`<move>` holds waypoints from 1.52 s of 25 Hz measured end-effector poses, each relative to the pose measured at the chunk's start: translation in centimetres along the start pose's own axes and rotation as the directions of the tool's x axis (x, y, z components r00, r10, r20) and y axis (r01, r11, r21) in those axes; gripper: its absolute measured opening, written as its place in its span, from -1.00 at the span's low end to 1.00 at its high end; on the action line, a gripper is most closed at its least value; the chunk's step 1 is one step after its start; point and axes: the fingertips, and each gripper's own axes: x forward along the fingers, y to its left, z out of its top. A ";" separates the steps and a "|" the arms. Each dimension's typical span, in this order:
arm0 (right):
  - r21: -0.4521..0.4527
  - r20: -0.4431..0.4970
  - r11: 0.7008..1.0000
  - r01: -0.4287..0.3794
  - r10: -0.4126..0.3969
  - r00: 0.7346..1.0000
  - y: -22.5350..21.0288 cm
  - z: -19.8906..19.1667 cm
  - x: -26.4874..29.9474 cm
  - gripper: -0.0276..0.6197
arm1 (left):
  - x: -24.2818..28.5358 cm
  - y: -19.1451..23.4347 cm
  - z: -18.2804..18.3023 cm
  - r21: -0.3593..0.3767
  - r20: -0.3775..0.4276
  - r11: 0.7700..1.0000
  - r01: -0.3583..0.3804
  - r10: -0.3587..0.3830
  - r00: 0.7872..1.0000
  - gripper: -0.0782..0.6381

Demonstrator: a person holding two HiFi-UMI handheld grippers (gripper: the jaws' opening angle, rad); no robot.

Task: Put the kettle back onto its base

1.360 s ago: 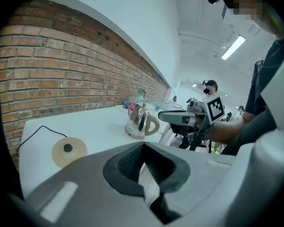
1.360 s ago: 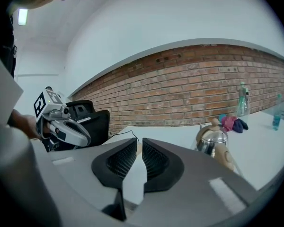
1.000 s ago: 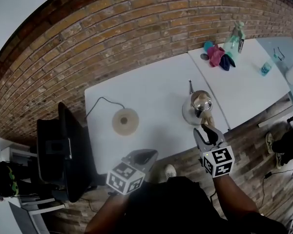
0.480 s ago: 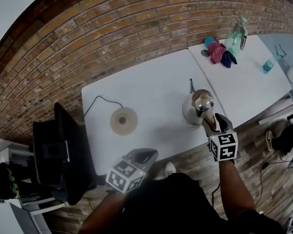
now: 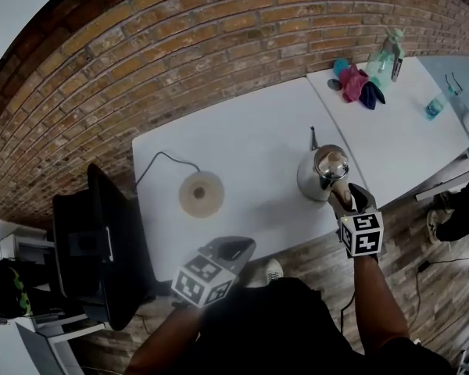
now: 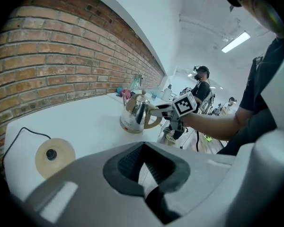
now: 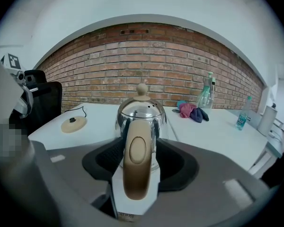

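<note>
A shiny steel kettle [image 5: 322,174] with a tan handle stands on the white table [image 5: 242,147] near its right front edge. Its round tan base [image 5: 201,194] lies apart at the left, with a black cord. My right gripper [image 5: 340,196] reaches in from the front. Its jaws opened wide a moment ago and have just been closing slightly. The kettle's handle [image 7: 136,160] stands between the pads with a gap on each side. My left gripper [image 5: 233,248] hovers at the table's front edge, shut on nothing. The left gripper view shows the kettle [image 6: 135,115], the base [image 6: 54,156] and the right gripper [image 6: 163,111].
A black chair [image 5: 94,241] stands left of the table. A second white table [image 5: 406,147] adjoins on the right, with pink and blue cloths [image 5: 356,84], a spray bottle [image 5: 383,57] and a small blue bottle [image 5: 434,106]. A brick wall runs behind. People stand in the room beyond [image 6: 201,86].
My right gripper has moved forward and down to the kettle, and its jaws now stand on either side of the handle. The left gripper has barely shifted.
</note>
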 end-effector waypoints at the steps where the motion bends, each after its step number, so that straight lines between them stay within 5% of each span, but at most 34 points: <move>1: -0.001 0.000 1.000 0.000 0.000 1.000 0.0 0.0 0.1 -0.18 | 0.0 0.1 0.0 0.001 -0.002 1.000 -0.001 0.001 1.000 -0.78; 28: 0.046 -0.022 0.996 -0.071 0.072 0.997 1.8 -0.2 -0.1 -0.37 | -1.7 0.9 -0.4 -0.038 0.029 0.999 -0.039 0.040 0.999 -0.78; 38: 0.002 -0.010 0.974 -0.224 0.225 0.974 7.1 1.9 -1.9 -0.37 | -4.0 1.7 -1.5 -0.082 0.073 0.991 -0.102 0.108 0.991 -0.78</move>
